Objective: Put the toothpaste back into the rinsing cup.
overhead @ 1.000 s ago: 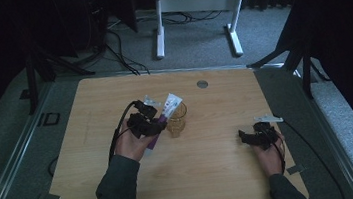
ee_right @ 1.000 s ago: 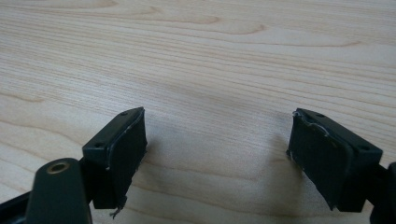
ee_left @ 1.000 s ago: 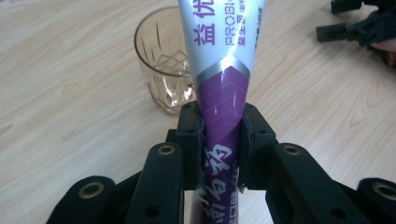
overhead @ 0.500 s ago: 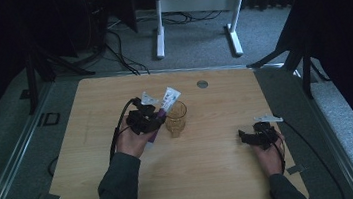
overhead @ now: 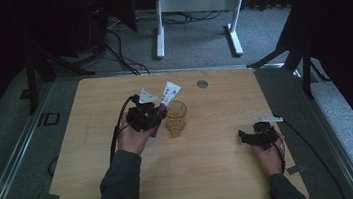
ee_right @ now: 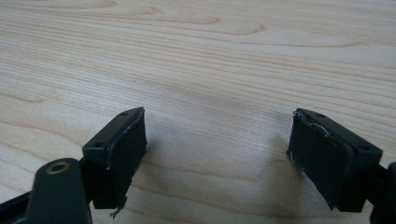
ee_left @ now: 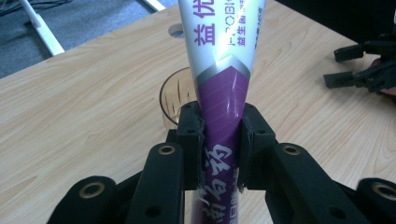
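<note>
- High view: the left gripper (overhead: pixel 147 114) holds a white and purple tube (overhead: pixel 164 102) slanted, its flat end up and away. The tube sits just left of a clear glass (overhead: pixel 176 118) that stands upright near the middle of the tabletop (overhead: pixel 223 174). Judging by that, the tube is meant to go into the glass, and the slant lines it up with the rim.
- High view: the right gripper (overhead: pixel 256 134) lies low at the near right of the tabletop, well apart from the glass. It looks parked out of the way, leaving the work to the other hand.
- Left gripper view: the jaws are clamped tight on the purple lower part of the tube (ee_left: pixel 222 116), one pad (ee_left: pixel 190 140) on each side. The glass (ee_left: pixel 175 100) shows just behind the tube, and the other gripper is far off at the right edge.
- Right gripper view: the jaws stand wide apart, with nothing between the pads (ee_right: pixel 128 144) but bare wood (ee_right: pixel 210 70) below.
</note>
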The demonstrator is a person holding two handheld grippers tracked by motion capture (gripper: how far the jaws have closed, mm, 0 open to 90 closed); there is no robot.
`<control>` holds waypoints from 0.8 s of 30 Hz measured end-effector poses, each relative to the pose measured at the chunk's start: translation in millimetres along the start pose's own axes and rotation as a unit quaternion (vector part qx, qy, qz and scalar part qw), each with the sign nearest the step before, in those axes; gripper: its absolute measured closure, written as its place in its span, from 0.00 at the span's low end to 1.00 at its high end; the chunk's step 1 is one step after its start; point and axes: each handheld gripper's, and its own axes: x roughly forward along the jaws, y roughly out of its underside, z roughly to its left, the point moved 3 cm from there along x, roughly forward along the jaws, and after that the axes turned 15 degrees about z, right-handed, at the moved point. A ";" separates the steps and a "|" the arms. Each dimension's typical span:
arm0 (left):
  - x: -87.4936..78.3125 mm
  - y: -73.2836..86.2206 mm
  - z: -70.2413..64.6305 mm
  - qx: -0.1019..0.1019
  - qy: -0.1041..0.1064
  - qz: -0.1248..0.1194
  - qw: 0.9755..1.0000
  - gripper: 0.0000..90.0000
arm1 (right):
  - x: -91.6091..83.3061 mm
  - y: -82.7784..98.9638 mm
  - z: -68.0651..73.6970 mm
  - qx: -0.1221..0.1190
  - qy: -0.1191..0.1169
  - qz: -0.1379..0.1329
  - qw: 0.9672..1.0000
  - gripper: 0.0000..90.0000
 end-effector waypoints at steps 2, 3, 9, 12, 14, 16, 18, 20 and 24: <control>0.7 -0.5 0.9 -0.002 0.000 -0.003 1.000 0.82 | 0.0 0.0 0.0 0.000 0.000 0.000 1.000 0.21; 1.0 -0.8 1.5 -0.002 0.001 -0.005 1.000 0.82 | 0.0 0.0 0.0 0.000 0.000 0.000 1.000 0.21; 2.2 -3.1 5.0 -0.008 0.002 -0.014 1.000 0.82 | 0.0 0.0 0.0 0.000 0.000 0.000 1.000 0.21; 1.6 -5.3 5.2 -0.007 0.000 -0.018 1.000 0.82 | 0.0 0.0 0.0 0.000 0.000 0.000 1.000 0.21; 0.7 -7.0 5.0 -0.008 0.001 -0.022 1.000 0.82 | 0.0 0.0 0.0 0.000 0.000 0.000 1.000 0.21; 0.3 -7.9 4.8 -0.009 0.001 -0.025 1.000 0.82 | 0.0 0.0 0.1 0.000 0.000 0.000 1.000 0.21; -0.6 -11.4 3.3 -0.010 0.002 -0.033 0.999 0.82 | 0.0 0.0 0.1 0.001 0.000 0.000 1.000 0.21; -1.2 -13.7 2.8 -0.009 0.003 -0.035 0.999 0.82 | 0.0 0.0 0.0 0.000 0.000 0.000 1.000 0.21; -1.7 -17.4 2.4 -0.007 0.003 -0.038 0.999 0.82 | 0.0 0.0 0.0 0.000 0.000 0.000 1.000 0.21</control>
